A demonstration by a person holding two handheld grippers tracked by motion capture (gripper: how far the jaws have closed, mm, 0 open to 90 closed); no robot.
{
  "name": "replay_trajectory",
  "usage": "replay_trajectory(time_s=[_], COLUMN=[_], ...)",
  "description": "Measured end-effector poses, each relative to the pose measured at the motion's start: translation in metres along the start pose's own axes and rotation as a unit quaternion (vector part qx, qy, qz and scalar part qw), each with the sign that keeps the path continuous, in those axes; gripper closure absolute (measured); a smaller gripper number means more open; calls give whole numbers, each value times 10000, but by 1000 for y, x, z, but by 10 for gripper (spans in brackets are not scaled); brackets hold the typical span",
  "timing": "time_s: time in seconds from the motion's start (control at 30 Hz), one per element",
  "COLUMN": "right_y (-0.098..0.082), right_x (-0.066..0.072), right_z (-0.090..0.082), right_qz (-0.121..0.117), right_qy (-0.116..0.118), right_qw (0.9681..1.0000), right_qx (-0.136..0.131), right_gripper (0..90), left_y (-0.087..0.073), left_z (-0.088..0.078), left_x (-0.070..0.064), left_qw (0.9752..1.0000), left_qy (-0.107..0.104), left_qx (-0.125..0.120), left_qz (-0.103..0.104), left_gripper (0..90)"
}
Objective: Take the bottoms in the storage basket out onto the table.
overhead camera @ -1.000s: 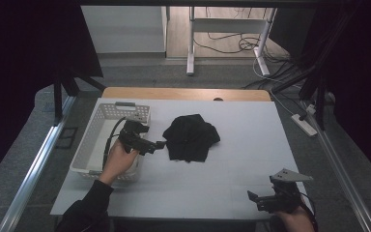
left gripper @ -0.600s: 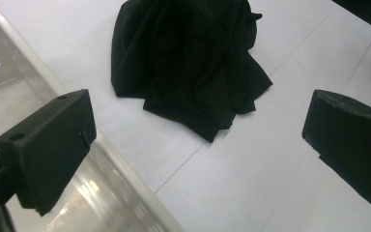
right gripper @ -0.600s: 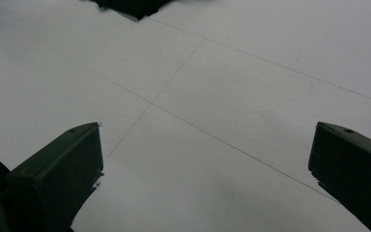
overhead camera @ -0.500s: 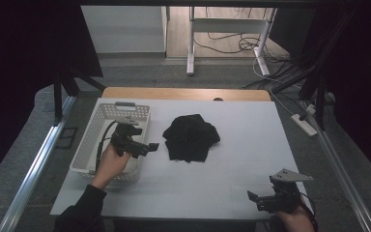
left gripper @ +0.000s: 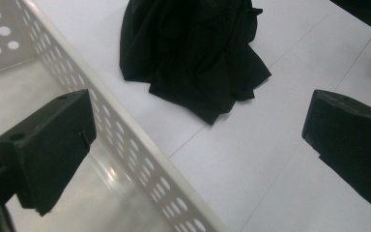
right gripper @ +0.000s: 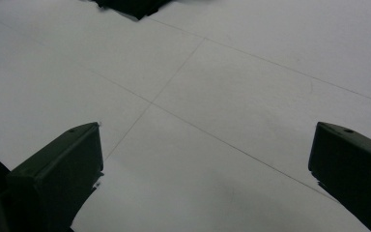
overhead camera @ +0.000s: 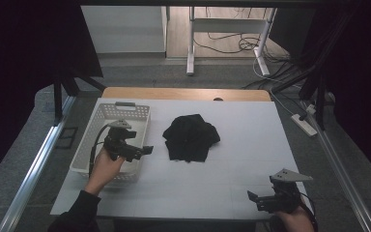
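Observation:
A crumpled black cloth (overhead camera: 191, 137) lies on the white table (overhead camera: 241, 145), a little back of the middle; the left gripper view has the cloth (left gripper: 193, 53) at its top. My left gripper (overhead camera: 142, 151) hovers over the right wall of a white perforated basket (overhead camera: 107, 145), jaws wide apart and empty, pointing toward the cloth. In its own view the left gripper (left gripper: 198, 150) straddles the basket wall (left gripper: 140, 154). My right gripper (overhead camera: 257, 200) rests low near the table's front right edge, open and empty. The right gripper (right gripper: 207, 174) looks at bare tabletop, with a cloth corner (right gripper: 130, 7) at the top edge.
The basket stands at the table's left side and appears empty. A wooden strip (overhead camera: 183, 94) borders the table's far edge. Beyond it are desk legs (overhead camera: 191, 38) and floor cables (overhead camera: 232, 46). A power strip (overhead camera: 303, 124) lies on the floor at right.
My left gripper has drawn back to the left, away from the cloth and over the basket's right wall. The right gripper has stayed in place.

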State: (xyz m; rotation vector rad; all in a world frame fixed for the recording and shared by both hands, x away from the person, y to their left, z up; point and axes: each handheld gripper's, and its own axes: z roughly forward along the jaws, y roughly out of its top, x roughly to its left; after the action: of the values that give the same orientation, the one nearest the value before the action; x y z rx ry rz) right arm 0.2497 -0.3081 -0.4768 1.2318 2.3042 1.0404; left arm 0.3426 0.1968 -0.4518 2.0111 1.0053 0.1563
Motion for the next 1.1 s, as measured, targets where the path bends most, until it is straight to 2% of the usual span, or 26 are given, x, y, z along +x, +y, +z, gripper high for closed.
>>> replay_trajectory(time_s=[0.47,0.73,1.1], right_y=[0,0,0], right_x=[0,0,0], right_z=[0,0,0], right_qz=[0,-14,-19], right_qy=[-1,-7,-8], right_qw=[10000,10000,10000], right_qx=[6,20,21], right_gripper=[0,0,0], left_y=[-20,-31,-42], left_z=[-17,-24,-32], left_x=[-1,-2,-6], left_qw=[9999,9997,9995], left_qy=[83,23,91], left_qx=[-73,-114,-219], left_qz=[-80,-206,-197], left_gripper=[0,0,0])
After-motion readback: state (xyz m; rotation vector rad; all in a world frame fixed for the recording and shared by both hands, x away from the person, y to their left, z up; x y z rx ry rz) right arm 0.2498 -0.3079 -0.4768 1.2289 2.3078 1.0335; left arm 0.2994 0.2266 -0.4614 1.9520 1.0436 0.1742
